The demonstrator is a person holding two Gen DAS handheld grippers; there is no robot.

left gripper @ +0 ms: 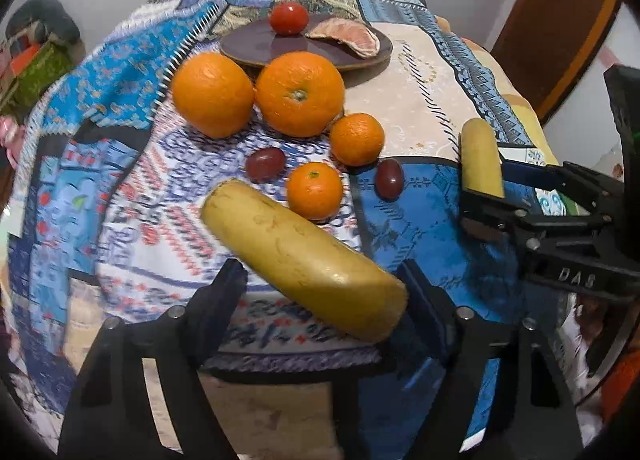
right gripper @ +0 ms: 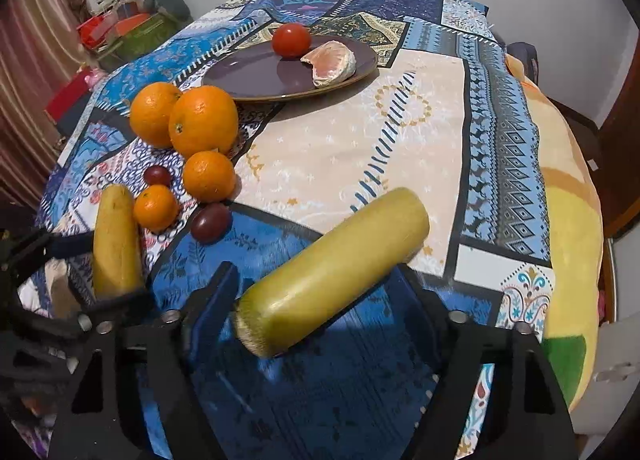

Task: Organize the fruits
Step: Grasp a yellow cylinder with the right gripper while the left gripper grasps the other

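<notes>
A: Entry. Both tools loaded. The left hand-held gripper (left gripper: 320,280) pinches a yellow peeled-looking fruit piece (left gripper: 300,248), lying crosswise between its fingers, lifted above the patterned cloth (right gripper: 340,148) on the bench. The right hand-held gripper (right gripper: 316,288) pinches a second yellow piece (right gripper: 332,272), also crosswise and off the cloth.

B: Where is the rest of the fruit?

A: Two large oranges (left gripper: 256,94) touching, near the plate's (right gripper: 256,76) front rim. Two small oranges (left gripper: 336,164) and two dark grapes (left gripper: 265,163) sit close below them. On the plate: a red tomato (right gripper: 291,40) and a peeled citrus segment (right gripper: 330,64), side by side.

B: Step in hand?

A: Judged: carry phase, both pieces picked, neither placed. Destination cannot be read from the views; the plate is the likely candidate.

B: Next move needs?

A: Carry over the loose cluster without knocking the grapes, which would roll. Lower onto the bare left part of the plate, then spread the fingers. Pieces are long, so set them parallel, one at a time, clear of the tomato.
</notes>
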